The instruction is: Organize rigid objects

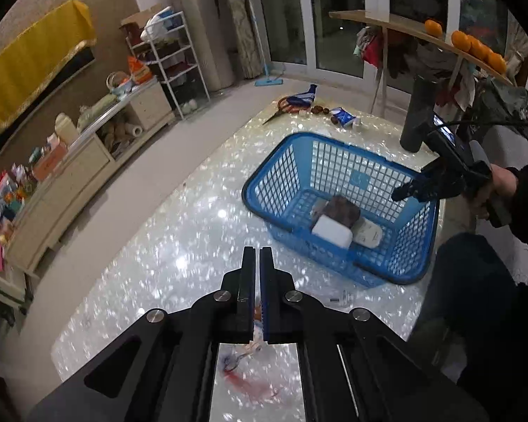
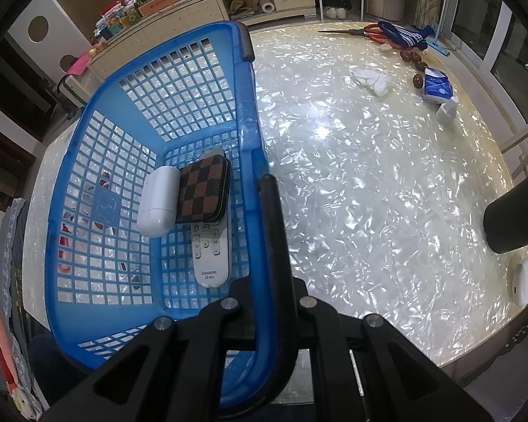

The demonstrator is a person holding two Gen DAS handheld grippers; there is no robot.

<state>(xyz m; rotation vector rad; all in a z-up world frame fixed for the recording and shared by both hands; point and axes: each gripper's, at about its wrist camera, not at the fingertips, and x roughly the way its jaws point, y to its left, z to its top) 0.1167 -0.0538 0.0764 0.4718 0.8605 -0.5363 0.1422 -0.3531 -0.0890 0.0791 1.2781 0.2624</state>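
Note:
A blue plastic basket point(image 1: 292, 176) point(image 2: 250, 133) stands on the shiny white table point(image 1: 179, 225) point(image 2: 369, 193). Inside lie a white case point(image 2: 158, 205) point(image 1: 331, 230), a brown checkered wallet point(image 2: 204, 190) point(image 1: 341, 211) and a white remote point(image 2: 211, 256) point(image 1: 368, 236). My right gripper point(image 2: 260, 190) point(image 1: 410, 190) is shut on the basket's right rim, one finger inside and one outside. My left gripper point(image 1: 257, 256) is shut and empty, held above the table to the left of the basket.
At the table's far end lie red-handled scissors point(image 2: 366, 31) point(image 1: 285, 105), a blue sock point(image 2: 404, 37), dark nuts point(image 2: 419, 79), a tissue pack point(image 2: 438, 88) and crumpled tissue point(image 2: 371, 79). A dark cylinder point(image 2: 514, 225) point(image 1: 417, 119) stands near the right edge. A red item point(image 1: 250, 383) lies under my left gripper.

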